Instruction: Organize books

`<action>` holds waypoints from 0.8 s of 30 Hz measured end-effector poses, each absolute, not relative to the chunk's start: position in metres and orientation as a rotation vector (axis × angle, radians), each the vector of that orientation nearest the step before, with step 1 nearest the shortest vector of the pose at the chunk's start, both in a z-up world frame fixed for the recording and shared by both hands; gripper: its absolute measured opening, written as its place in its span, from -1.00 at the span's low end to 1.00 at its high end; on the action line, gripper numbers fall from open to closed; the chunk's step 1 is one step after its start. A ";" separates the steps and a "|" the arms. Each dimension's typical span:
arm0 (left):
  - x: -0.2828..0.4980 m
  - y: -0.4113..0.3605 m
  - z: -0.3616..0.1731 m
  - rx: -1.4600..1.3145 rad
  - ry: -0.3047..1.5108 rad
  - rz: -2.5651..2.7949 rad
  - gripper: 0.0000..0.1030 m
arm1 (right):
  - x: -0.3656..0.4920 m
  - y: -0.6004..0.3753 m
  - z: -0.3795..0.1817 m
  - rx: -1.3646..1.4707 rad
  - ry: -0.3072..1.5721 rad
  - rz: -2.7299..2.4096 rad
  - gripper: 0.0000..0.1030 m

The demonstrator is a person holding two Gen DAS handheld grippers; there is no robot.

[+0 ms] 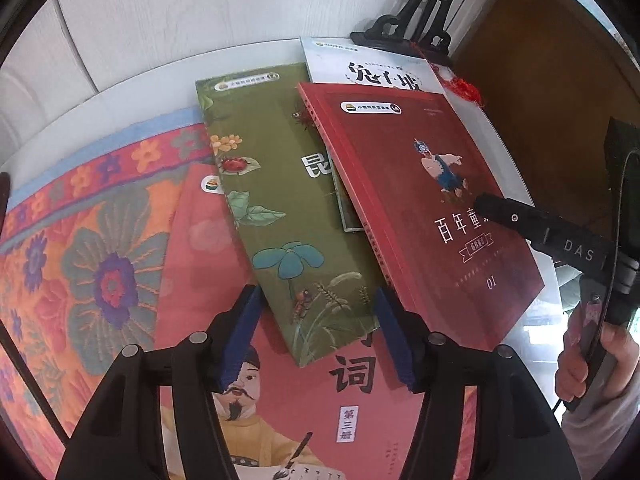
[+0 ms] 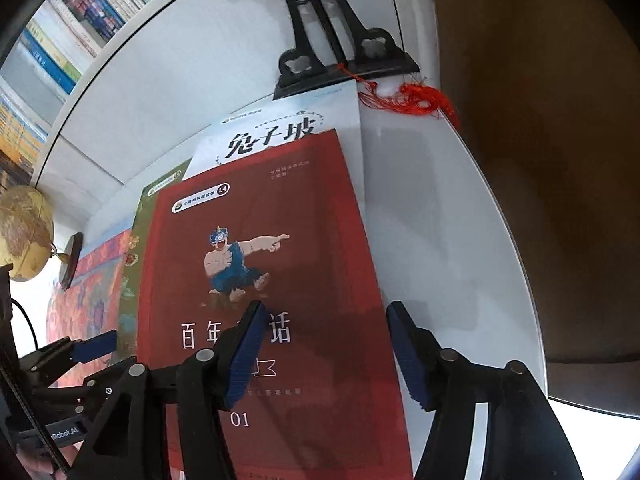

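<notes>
A white round bench (image 2: 448, 240) carries a loose overlapping pile of books, with a flowered orange cloth (image 1: 80, 248) spread under its left part. At the far edge stands a black carved stand (image 2: 320, 52) with a red tassel (image 2: 416, 100) lying beside its foot; a small globe (image 2: 24, 236) sits off to the left, and shelves of books (image 2: 80, 12) fill the background.

The red book (image 2: 272, 280) lies on top, overlapping a white book (image 2: 280, 136) at its far end, which runs up to the stand's foot, and a green book (image 1: 280, 200) on its left. The green book in turn rests on a pink book (image 1: 280, 420) nearest the left camera.

The left tongs (image 1: 316, 332) hang open above the near corner of the green book, one pad over the pink cover, the other at the red book's near left edge; nothing is gripped. The right tongs (image 2: 324, 356) are also open and empty, straddling the red book's right edge: the left pad over the cover, the right pad over bare bench. A hand (image 1: 592, 364) holds the right tool at the right of the left view
</notes>
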State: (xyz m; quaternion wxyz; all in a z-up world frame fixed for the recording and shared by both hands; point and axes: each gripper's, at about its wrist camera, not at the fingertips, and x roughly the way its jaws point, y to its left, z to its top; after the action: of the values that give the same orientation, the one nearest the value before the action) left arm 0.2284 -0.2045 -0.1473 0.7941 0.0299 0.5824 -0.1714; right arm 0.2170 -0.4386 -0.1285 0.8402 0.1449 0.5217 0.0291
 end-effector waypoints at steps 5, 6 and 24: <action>0.228 -0.175 -0.147 0.065 1.248 -0.311 0.08 | 0.209 -0.407 -0.130 0.279 1.105 0.143 0.38; 0.230 -0.169 -0.148 0.057 1.252 -0.300 0.08 | 0.204 -0.392 -0.128 0.235 1.101 0.159 0.43; 0.129 -0.006 -0.158 0.049 1.347 -0.079 -0.05 | 0.115 -0.196 -0.134 0.138 1.157 0.425 0.72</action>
State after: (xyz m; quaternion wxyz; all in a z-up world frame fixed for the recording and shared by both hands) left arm 0.1288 -0.0061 -0.1583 0.7808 0.0229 0.6233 -0.0364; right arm 0.1152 -0.1962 -0.1341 0.8139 0.0645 0.5420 0.1990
